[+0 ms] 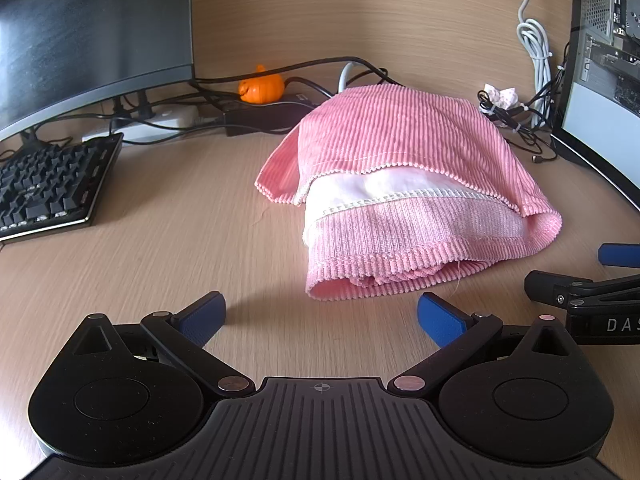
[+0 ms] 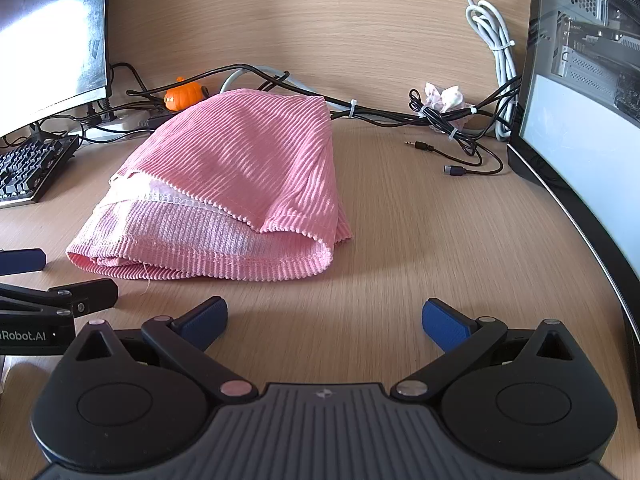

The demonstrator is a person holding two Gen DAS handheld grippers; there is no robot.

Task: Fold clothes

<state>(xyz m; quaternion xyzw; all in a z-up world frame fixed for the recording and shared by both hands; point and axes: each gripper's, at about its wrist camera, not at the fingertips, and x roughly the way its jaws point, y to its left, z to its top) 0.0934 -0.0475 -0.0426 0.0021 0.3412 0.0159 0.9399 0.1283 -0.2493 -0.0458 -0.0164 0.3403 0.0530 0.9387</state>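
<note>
The work surface is a light wood-grain desk (image 1: 160, 220) backed by a matching wood-grain wall panel (image 1: 360, 8). At far left stands a dark monitor (image 1: 80, 32), with a black keyboard (image 1: 48, 188) in front of it. Behind these lie a white power strip (image 1: 160, 120) and black cables (image 1: 320, 64), next to a small orange pumpkin figure (image 1: 262, 88).

The left gripper (image 1: 320, 316) hovers low over the desk, fingers spread wide apart and holding nothing. Just ahead of it, at desk centre, lies the pink ribbed garment (image 1: 400, 168), folded into a compact bundle with a white inner lining visible at its near edge.

The right gripper (image 2: 324, 316) is positioned beside the left one, also fully spread and empty, just short of the garment's near edge.

To the right, a crumpled paper wad (image 2: 444, 98) sits among bundled cables; a coiled white cable (image 2: 492, 40) hangs against the wall. A loose cable plug (image 2: 454, 170) lies on the desk. A glass-sided computer case (image 2: 584, 80) occupies the far right.
</note>
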